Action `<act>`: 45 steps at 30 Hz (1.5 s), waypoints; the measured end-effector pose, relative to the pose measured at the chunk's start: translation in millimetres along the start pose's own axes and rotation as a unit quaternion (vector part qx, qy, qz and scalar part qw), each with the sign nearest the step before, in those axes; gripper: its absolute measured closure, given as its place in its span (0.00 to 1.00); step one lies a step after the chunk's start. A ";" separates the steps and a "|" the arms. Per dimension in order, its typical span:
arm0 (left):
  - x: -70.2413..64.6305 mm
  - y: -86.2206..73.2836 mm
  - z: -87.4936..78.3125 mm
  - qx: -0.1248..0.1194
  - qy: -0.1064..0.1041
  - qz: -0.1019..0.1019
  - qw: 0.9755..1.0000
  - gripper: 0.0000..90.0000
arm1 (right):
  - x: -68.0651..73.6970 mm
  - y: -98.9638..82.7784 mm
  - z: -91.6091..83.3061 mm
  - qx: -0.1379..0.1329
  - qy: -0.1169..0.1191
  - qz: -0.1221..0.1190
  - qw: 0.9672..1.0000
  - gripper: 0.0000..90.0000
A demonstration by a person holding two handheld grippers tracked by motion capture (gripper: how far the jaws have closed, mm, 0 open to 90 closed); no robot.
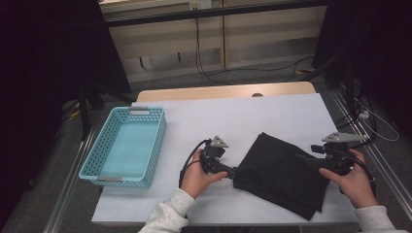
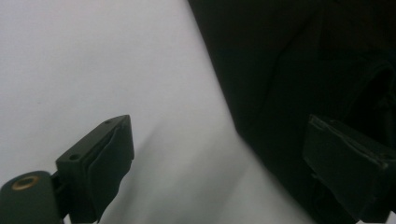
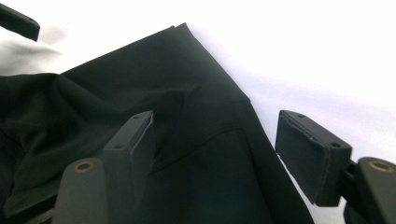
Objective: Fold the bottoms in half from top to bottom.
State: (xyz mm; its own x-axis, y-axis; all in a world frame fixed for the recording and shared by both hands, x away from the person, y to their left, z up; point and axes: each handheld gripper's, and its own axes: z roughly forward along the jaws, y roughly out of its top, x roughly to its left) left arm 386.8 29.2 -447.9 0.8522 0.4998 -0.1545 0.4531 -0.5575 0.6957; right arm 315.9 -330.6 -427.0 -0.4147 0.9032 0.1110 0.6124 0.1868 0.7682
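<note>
A folded black cloth (image 1: 282,171) lies on the white table (image 1: 233,116), right of the middle. My left gripper (image 1: 232,172) reaches the cloth's left corner, held low over the table. In the left gripper view its jaws stand wide apart, one over bare table and the other over the cloth (image 2: 289,60), with the cloth's edge running between them; the left gripper (image 2: 219,163) is open. My right gripper (image 1: 316,158) sits at the cloth's right edge. Its jaws stand open above the cloth (image 3: 140,84) and pinch nothing, so the right gripper (image 3: 219,154) is open.
A light blue perforated basket (image 1: 158,145) stands at the table's left with nothing in it. Bare white table stretches behind the cloth and between basket and cloth. Beyond the far edge a floor with cables drops away. A dark jaw tip (image 3: 18,21) shows far off.
</note>
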 end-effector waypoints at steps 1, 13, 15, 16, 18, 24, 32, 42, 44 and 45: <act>-1.4 -1.6 1.9 0.003 -0.004 0.002 1.000 0.13 | 0.2 -0.1 0.2 0.001 0.001 0.000 1.000 0.31; -11.5 -9.6 -1.4 0.011 -0.022 0.003 1.000 0.25 | 0.7 0.6 -1.1 -0.001 0.003 -0.001 1.000 0.31; -13.5 -10.8 -0.8 0.018 -0.023 0.004 1.000 0.28 | 0.4 0.2 -1.3 -0.001 0.002 -0.001 1.000 0.31; -14.0 -11.5 -0.1 0.026 -0.027 0.004 0.999 0.30 | 0.4 0.0 -1.2 -0.001 0.003 -0.001 1.000 0.31; -14.6 -12.4 0.1 0.023 -0.025 0.007 0.999 0.33 | 0.5 -0.1 -1.2 0.000 0.004 -0.001 1.000 0.31; -19.8 -13.2 0.9 0.022 -0.018 0.016 0.999 0.39 | -2.2 -0.2 -4.1 -0.005 0.002 0.002 1.000 0.31; -29.5 -16.3 2.8 0.012 0.005 0.033 0.999 0.55 | -3.2 -0.6 -4.8 -0.005 0.001 0.003 1.000 0.32; -24.7 -16.4 3.8 0.005 -0.022 0.000 1.000 0.92 | -5.1 -0.8 -5.2 -0.007 -0.001 0.007 1.000 0.32; -22.5 -14.9 3.8 0.007 -0.024 -0.006 1.000 0.94 | -5.3 -0.6 -6.0 -0.009 -0.001 0.007 1.000 0.32; -21.4 -14.1 3.5 0.007 -0.022 -0.007 1.000 0.94 | -5.4 -0.6 -6.4 -0.010 -0.002 0.008 1.000 0.32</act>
State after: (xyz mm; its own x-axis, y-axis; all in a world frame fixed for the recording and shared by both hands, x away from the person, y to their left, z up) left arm 363.1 24.0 -456.8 0.8566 0.4780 -0.1945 0.4679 -0.5606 0.6832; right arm 313.5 -338.0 -424.0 -0.4027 0.9074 0.1205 0.6050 0.1651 0.7789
